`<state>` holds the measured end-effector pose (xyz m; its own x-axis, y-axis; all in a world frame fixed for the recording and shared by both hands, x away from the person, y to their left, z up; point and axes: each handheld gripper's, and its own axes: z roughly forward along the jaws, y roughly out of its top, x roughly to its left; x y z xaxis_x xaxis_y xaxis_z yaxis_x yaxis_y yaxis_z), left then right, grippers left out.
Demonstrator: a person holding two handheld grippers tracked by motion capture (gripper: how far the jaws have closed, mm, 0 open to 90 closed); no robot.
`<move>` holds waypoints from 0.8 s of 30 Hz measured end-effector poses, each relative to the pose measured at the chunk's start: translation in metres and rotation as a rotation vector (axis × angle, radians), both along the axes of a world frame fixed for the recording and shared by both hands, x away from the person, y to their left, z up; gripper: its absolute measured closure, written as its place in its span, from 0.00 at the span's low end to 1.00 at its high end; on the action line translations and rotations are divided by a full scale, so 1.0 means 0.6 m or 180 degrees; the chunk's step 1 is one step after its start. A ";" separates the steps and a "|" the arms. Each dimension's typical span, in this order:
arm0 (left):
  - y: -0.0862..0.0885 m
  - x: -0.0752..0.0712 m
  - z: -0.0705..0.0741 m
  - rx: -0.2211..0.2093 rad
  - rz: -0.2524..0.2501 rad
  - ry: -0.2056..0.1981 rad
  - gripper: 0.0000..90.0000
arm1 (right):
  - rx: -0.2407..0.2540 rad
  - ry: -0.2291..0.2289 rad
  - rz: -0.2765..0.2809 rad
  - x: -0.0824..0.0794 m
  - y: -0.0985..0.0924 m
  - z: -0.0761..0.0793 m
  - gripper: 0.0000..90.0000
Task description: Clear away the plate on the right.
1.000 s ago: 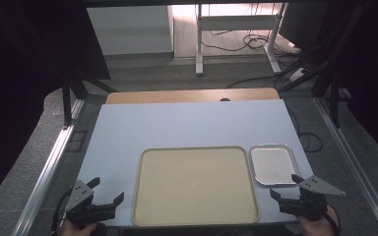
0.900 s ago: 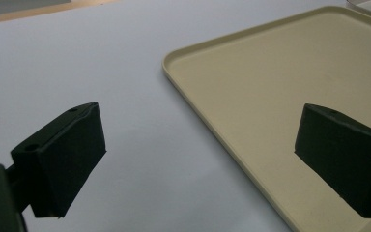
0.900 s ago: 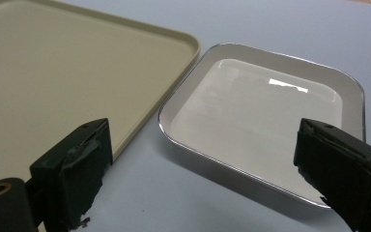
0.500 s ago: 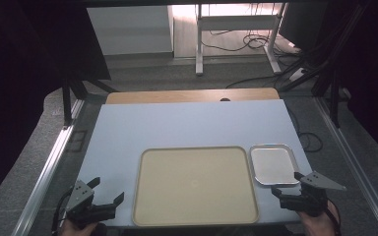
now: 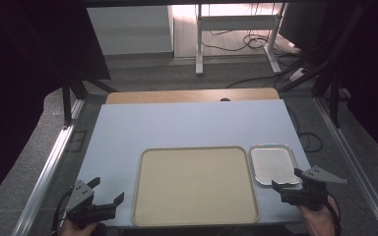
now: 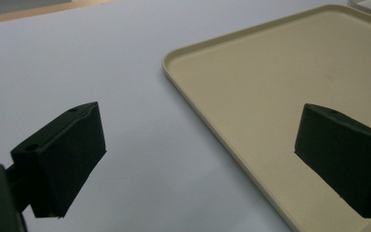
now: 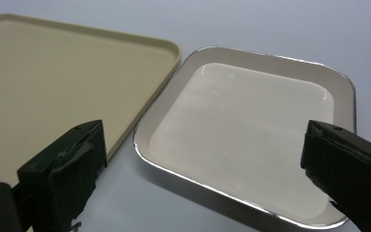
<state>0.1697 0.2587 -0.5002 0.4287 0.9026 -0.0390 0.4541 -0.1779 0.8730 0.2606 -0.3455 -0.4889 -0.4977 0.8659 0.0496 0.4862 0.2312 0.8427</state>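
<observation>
Both trays lie empty at the desk's (image 5: 177,128) near edge, in easy reach. Left claw (image 5: 106,201) gapes beside the beige tray (image 5: 195,184); right claw (image 5: 288,179), released, faces the steel tray (image 5: 274,163).

Dim, dark-edged high view; soft overhead glare whitens the metal tray (image 7: 251,130), with both close views sharp.

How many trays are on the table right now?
2. A large beige tray sits at the near middle of the table, and a small metal tray lies just beside its right edge. Both are empty; nothing looks hidden.
</observation>
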 end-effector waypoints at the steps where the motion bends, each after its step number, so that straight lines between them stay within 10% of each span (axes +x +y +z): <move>1: 0.000 0.000 0.000 0.0000 0.0000 0.0000 0.04 | 0.0000 0.0000 0.0000 0.000 0.000 0.000 0.03; 24: -0.001 0.001 0.000 0.0006 0.0002 0.0002 0.04 | 0.0180 0.0038 -0.0217 0.059 -0.026 -0.001 0.04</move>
